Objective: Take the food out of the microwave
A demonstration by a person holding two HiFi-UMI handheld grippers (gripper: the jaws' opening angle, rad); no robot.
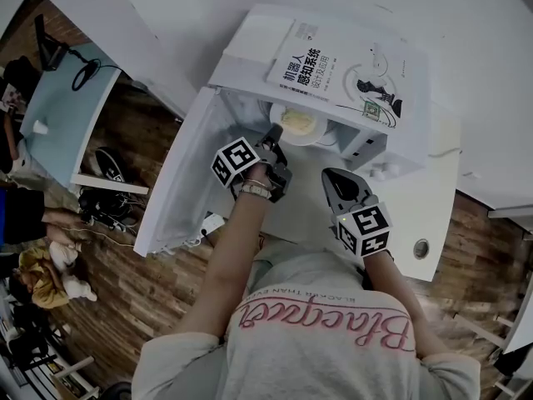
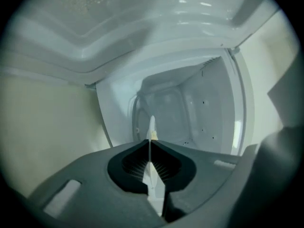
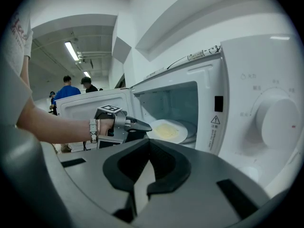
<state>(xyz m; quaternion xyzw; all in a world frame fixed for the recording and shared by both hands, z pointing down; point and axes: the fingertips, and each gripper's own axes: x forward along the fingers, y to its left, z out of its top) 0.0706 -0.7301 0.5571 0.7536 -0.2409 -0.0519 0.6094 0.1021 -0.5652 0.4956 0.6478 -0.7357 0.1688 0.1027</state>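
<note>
The main risk is the grip itself: the left gripper [image 1: 274,138] pinches only the thin near rim of the white plate [image 1: 315,135], so once the plate leaves its support its weight will likely lever against the pads. It could then pivot or slip, and the flat yellow food [image 1: 297,121] could slide off the far side. The plate and food are not yet out. They sit just inside the mouth of the microwave [image 1: 250,44], so a low or tilted pull could also catch the plate on the front sill. The open door [image 1: 177,182] stands close on the left of the reaching arm, and a knock there might jolt the oven and the book [image 1: 350,69] lying on top of it. In the left gripper view the jaws are clenched almost fully together on the plate's rim [image 2: 151,125], which shows edge-on as a white sliver between the pads. The right gripper [image 1: 331,174] offers no support. It hangs over the white table [image 1: 429,211], in front of the control panel, right of the opening and apart from the plate. Its jaw tips meet with nothing between them.
</note>
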